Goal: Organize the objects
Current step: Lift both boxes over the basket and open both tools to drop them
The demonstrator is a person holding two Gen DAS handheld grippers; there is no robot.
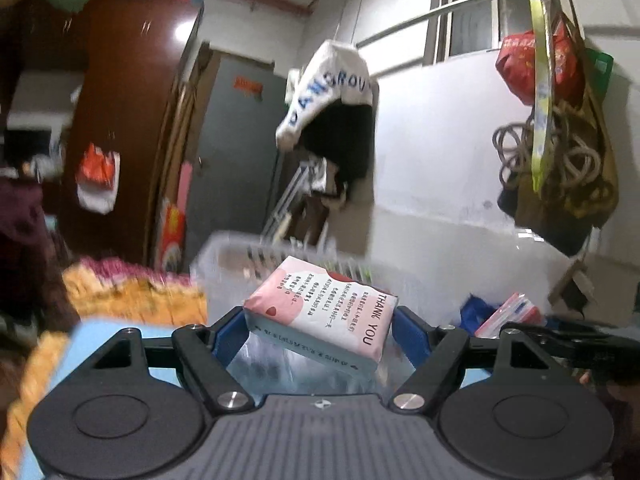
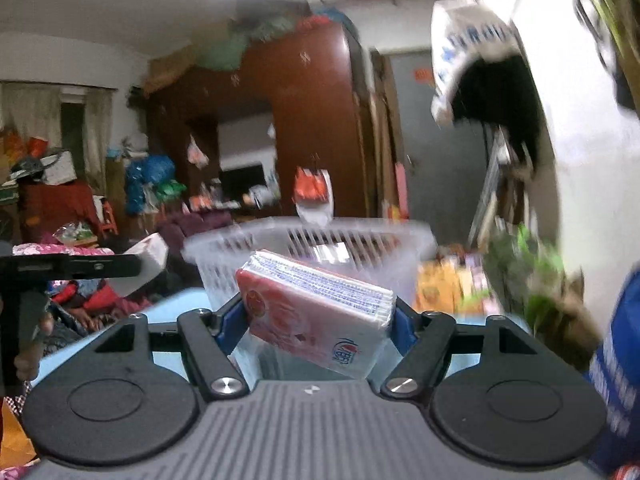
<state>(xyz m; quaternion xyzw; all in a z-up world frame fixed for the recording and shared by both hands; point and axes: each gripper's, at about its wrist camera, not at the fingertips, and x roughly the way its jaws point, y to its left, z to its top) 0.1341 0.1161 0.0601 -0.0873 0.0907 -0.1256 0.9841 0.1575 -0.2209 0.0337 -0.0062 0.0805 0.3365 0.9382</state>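
Cluttered and dim, the room holds a dark red wardrobe [image 1: 120, 112] at the left, a grey door [image 1: 240, 152] beside it, and a white wall with hanging bags [image 1: 556, 128] at the right. Below, a light blue bench [image 1: 104, 332] carries a translucent slotted basket [image 2: 312, 248], which sits just ahead of both tools.

Taking the left side first, the left hand-held gripper [image 1: 320, 320] pinches a pink and white tissue pack [image 1: 324, 312] printed "THANK YOU". Its blue pads press on the two short ends, and the pack sits tilted, its right end lower. It hangs clear of the bench, in front of the basket's near wall, probably so it can pass over the rim.

Further right, the right hand-held gripper [image 2: 318, 316] pinches a red and white tissue pack [image 2: 316, 312] the same way, end to end between the blue pads, tilted down to the right. This pack also sits in the air just short of the basket.

Both packs seem meant for the basket, which would gather loose items in one place. Each is held across its length, which leaves the bottom free to drop in cleanly once released. Motion blur hides what already lies inside the basket.
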